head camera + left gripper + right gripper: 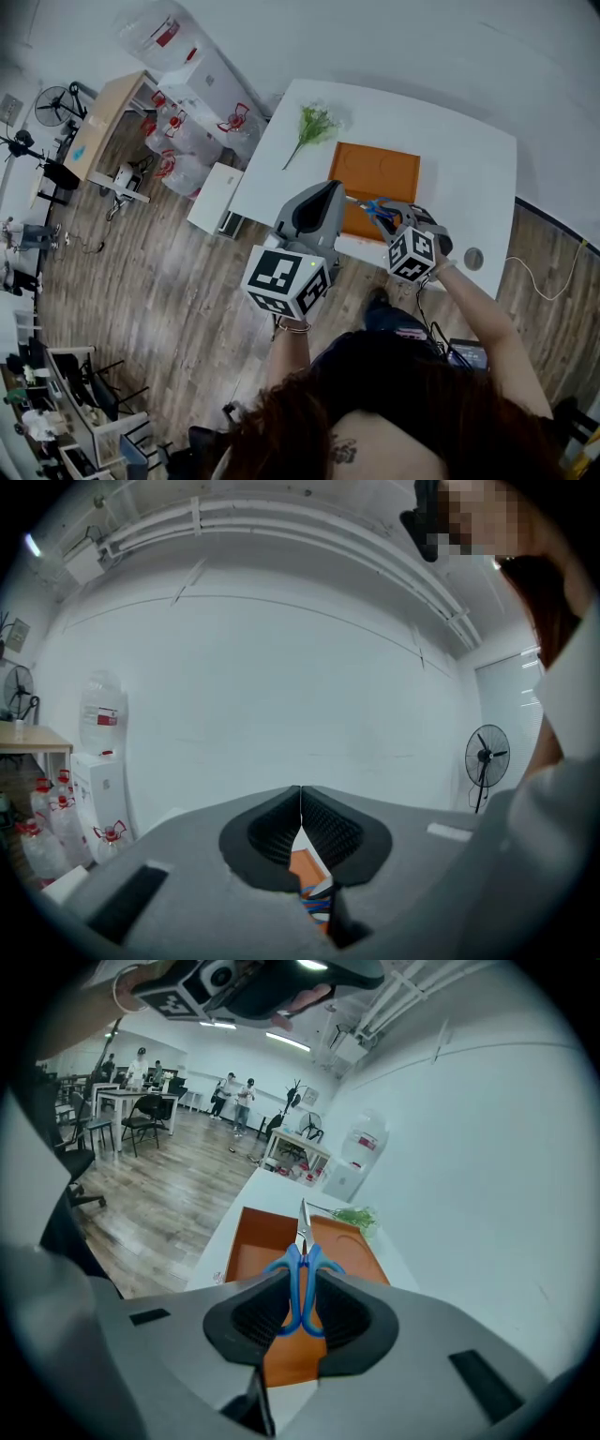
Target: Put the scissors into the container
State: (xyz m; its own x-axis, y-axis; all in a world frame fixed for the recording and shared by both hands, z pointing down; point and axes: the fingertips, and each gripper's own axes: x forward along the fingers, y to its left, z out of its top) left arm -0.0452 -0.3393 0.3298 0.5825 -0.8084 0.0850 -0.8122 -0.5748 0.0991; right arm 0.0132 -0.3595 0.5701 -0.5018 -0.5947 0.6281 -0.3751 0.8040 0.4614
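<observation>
The blue-handled scissors [302, 1274] are clamped by their handles in my right gripper [302, 1290], blades pointing away over the orange container [251, 1252]. In the head view the scissors [377, 207] hang above the near edge of the orange container [375, 169], with my right gripper [388, 217] shut on them. My left gripper [332, 190] hovers just left of the container, raised and tilted upward. In the left gripper view its jaws [300, 797] meet at the tips with nothing between them, facing a bare white wall.
A green plant sprig [314, 123] lies on the white table [469, 159] left of the container. A small round grey object [473, 258] sits near the table's front right edge. Water bottles [178, 141] and a low white stand [214, 195] stand on the floor to the left.
</observation>
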